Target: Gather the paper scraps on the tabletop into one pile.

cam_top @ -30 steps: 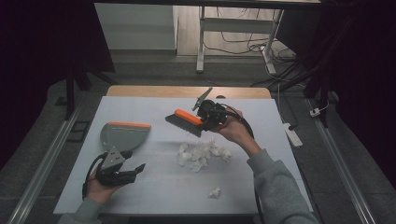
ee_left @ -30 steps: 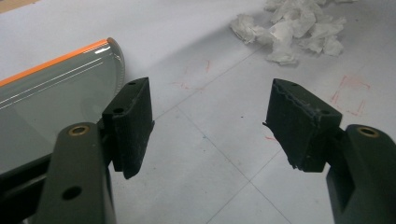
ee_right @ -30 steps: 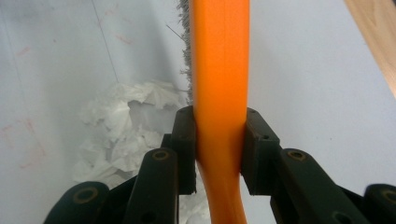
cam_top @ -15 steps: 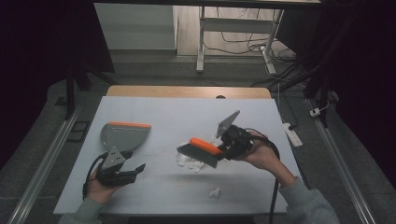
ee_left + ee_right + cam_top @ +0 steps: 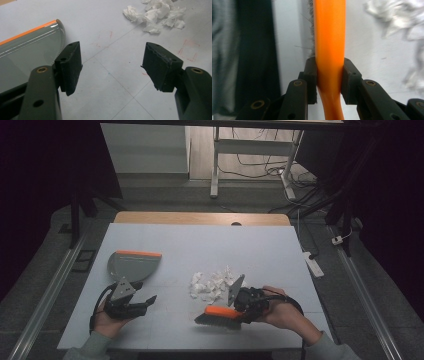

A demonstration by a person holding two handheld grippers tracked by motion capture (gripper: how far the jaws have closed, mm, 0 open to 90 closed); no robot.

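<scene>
A person works at a pale table [image 5: 280,250] with a gripper in each hand. Near the middle of the table lies a heap of crumpled white paper scraps [image 5: 212,285], the landmark for everything here.

Just on the person's side of the heap, the right gripper [image 5: 239,309] has its jaws pressed tight on the orange handle of a hand brush [image 5: 220,315]. The right gripper view shows the handle [image 5: 329,45] squeezed between both jaws, with grey bristles along one side. The brush lies flat, bristles toward the person, close to the table's near edge and just beside the heap, not clearly touching it.

Well to the left of the heap sits a grey dustpan [image 5: 132,265] with an orange lip, its lip on the side away from the person. Bare table lies between dustpan and heap.

The left gripper [image 5: 142,305] rests on the person's side of the dustpan, its jaws wide apart and holding nothing. In the left gripper view the dustpan [image 5: 27,47] shows just beyond one jaw, the scraps [image 5: 156,15] farther off, and open table between the jaws.

Beyond the heap, the table is bare up to its far wooden edge [image 5: 200,218].
</scene>
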